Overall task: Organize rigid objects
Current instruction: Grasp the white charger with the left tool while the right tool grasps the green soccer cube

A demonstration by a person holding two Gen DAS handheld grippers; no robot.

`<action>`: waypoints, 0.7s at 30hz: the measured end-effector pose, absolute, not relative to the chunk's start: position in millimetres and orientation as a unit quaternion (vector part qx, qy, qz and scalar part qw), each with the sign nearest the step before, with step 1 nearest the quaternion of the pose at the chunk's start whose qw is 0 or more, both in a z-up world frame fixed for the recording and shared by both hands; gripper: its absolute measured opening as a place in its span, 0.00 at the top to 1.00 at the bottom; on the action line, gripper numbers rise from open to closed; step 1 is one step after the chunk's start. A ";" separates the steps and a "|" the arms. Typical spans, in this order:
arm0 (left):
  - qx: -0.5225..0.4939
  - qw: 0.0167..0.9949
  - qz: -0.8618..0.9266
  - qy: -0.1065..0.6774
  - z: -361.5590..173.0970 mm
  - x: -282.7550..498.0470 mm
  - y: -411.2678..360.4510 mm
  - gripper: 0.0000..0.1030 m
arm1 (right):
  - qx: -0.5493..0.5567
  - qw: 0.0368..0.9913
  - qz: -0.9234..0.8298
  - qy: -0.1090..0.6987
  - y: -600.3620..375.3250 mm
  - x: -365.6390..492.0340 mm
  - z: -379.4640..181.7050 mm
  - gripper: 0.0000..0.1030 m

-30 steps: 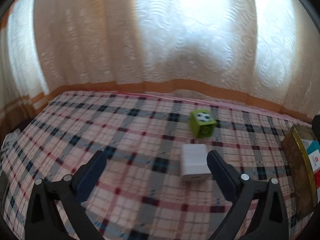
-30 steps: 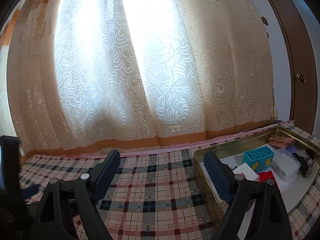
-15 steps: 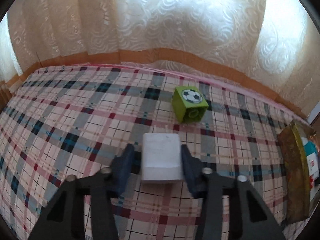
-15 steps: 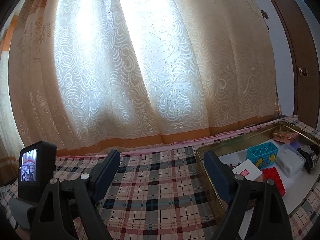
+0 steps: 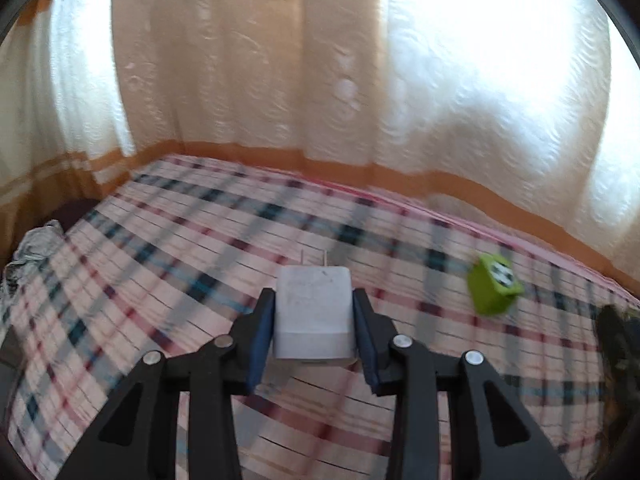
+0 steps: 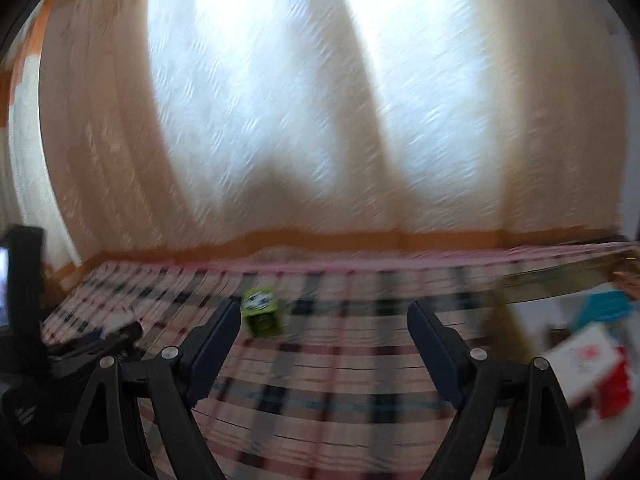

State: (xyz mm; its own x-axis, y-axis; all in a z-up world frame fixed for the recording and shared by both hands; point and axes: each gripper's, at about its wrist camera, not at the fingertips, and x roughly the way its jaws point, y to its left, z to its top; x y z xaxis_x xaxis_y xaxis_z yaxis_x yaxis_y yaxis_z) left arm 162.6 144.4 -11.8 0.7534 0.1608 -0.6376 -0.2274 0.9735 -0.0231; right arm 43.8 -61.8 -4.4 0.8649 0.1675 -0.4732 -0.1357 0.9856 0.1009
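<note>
Left wrist: left tool (image 5: 314, 320) gripping white charger (image 5: 314, 316), unseen from right wrist

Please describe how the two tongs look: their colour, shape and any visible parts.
Both the left tongs and the right tongs look alike: black plastic frames with triangular cut-outs, silver round screws at the joints, and two flat fingers faced with dark blue pads. No cables, markings or sleeves are visible.
</note>
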 end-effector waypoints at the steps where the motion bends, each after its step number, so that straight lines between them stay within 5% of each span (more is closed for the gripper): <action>1: -0.053 0.934 0.109 0.336 -11.7 164.4 151.5 0.64 | 0.025 0.959 0.090 0.269 -50.9 55.9 -8.1 0.15; 10: -0.065 0.924 0.148 0.347 -20.7 177.1 180.2 0.64 | -0.022 0.919 0.109 0.377 8.4 126.4 -38.0 0.18; 17: -0.060 0.922 0.155 0.350 -24.0 179.3 180.3 0.64 | -0.054 0.900 0.089 0.423 22.9 144.9 -52.2 0.67; 21: -0.059 0.922 0.157 0.349 -23.9 178.0 179.6 0.64 | -0.058 0.903 0.097 0.415 17.7 128.7 -46.1 0.67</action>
